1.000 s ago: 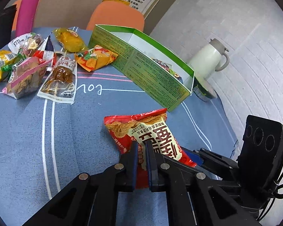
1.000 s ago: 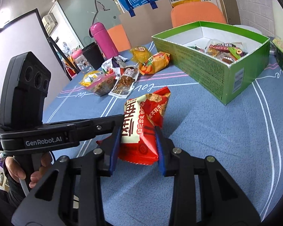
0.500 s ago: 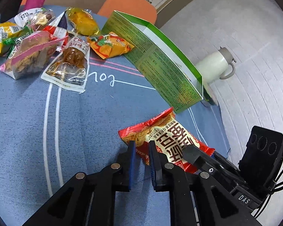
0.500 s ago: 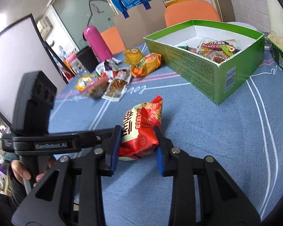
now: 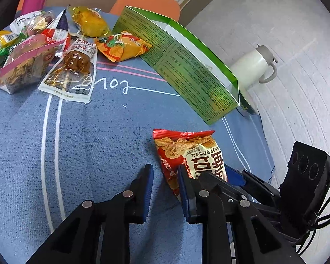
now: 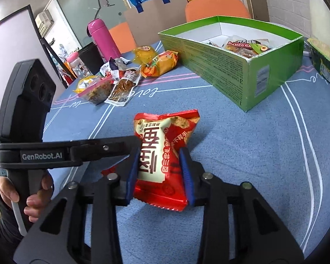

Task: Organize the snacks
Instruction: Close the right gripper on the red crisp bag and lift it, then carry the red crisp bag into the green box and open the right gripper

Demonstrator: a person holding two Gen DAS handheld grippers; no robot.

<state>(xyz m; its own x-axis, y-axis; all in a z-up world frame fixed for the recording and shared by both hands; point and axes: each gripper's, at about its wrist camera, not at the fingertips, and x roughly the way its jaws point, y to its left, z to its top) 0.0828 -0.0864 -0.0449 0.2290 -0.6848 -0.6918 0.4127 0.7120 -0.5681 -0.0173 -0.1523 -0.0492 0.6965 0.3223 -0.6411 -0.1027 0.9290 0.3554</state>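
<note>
My right gripper [image 6: 159, 162] is shut on a red snack packet [image 6: 162, 136] with a white label, held just above the blue tablecloth [image 6: 242, 154]. In the left wrist view the same packet [image 5: 187, 151] sits against the right finger of my left gripper [image 5: 164, 171]. The left jaws are opening and neither pad presses on the packet; only its edge reaches into the gap. A green open box [image 6: 231, 66] at the back right holds a few snacks [image 6: 244, 46]. The box [image 5: 187, 66] also shows beyond the packet from the left.
Loose snack packets [image 5: 72, 66] lie at the back left, an orange one [image 6: 162, 63] nearest the box. Behind them stand a pink bottle [image 6: 101, 39] and a black cup [image 6: 90, 57]. A white jug [image 5: 253, 66] stands beyond the box. A person's hand [image 6: 33, 198] grips the left handle.
The left jaws, shut on the packet's edge a second ago, have let go and spread. The right gripper keeps its hold on the packet.
</note>
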